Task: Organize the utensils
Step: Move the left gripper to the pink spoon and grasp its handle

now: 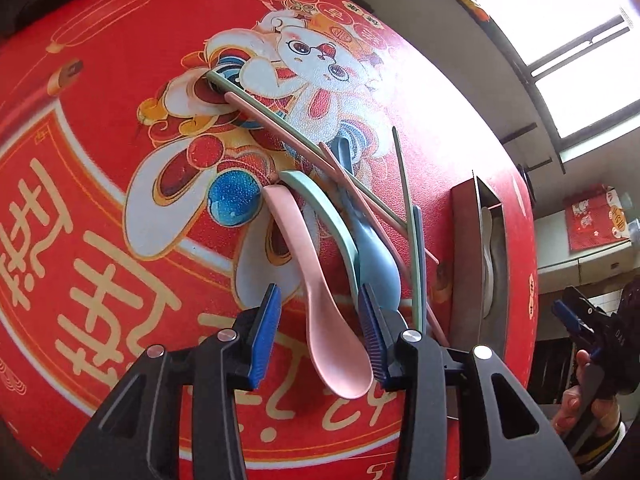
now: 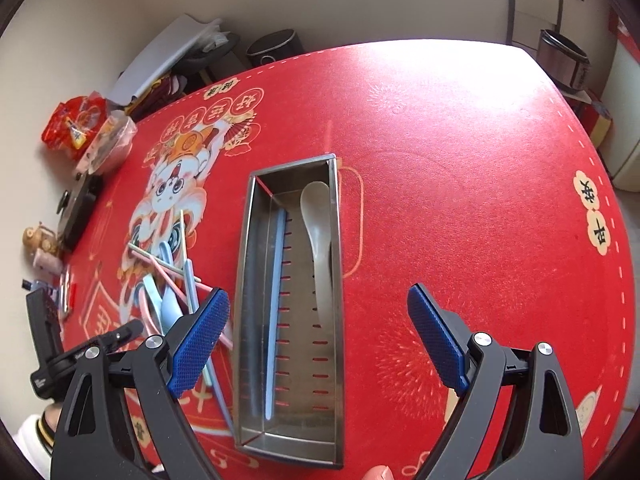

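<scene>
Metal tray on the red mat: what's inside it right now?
The metal tray holds a white spoon along one side and a light blue chopstick along the other. The slotted floor between them shows bare; nothing else is visible inside.

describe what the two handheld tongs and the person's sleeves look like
Both tongs, left and right, have black angular plastic arms with triangular cut-outs and round silver pivot screws. Each finger carries a blue pad with a fine textured surface. The sleeve is white, with a cuff striped dark and yellow.
</scene>
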Demonstrator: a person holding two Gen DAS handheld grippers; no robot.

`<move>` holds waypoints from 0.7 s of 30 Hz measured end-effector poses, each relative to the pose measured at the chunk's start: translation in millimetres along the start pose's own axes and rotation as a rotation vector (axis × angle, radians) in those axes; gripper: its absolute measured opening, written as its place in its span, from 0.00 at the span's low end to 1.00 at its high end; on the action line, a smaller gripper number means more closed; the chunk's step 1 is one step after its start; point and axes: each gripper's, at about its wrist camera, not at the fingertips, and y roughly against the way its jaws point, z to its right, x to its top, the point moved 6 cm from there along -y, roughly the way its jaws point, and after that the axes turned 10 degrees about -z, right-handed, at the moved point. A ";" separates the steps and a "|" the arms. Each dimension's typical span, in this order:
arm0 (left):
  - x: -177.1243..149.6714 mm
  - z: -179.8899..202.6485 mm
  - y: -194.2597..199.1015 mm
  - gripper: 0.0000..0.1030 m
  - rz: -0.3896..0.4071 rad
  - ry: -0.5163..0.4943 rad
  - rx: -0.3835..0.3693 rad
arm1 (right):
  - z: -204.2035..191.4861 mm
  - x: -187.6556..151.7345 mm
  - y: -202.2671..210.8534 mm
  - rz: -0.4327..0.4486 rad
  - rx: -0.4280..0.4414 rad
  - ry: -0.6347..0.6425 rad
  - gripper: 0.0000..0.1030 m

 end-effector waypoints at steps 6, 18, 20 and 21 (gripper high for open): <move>8.7 -4.6 -10.8 0.17 -0.027 -0.014 -0.030 | -5.3 -8.3 2.4 -0.010 -0.019 -0.036 0.85; 9.9 -5.0 -21.8 0.17 -0.075 -0.065 -0.080 | -16.2 -16.0 8.7 -0.007 0.005 -0.058 0.85; 10.2 -5.1 -22.4 0.16 -0.084 -0.072 -0.087 | -20.4 -17.2 9.7 -0.003 0.005 -0.057 0.85; 10.0 -5.3 -22.8 0.13 -0.088 -0.075 -0.089 | -22.3 -17.7 9.8 -0.002 0.004 -0.057 0.85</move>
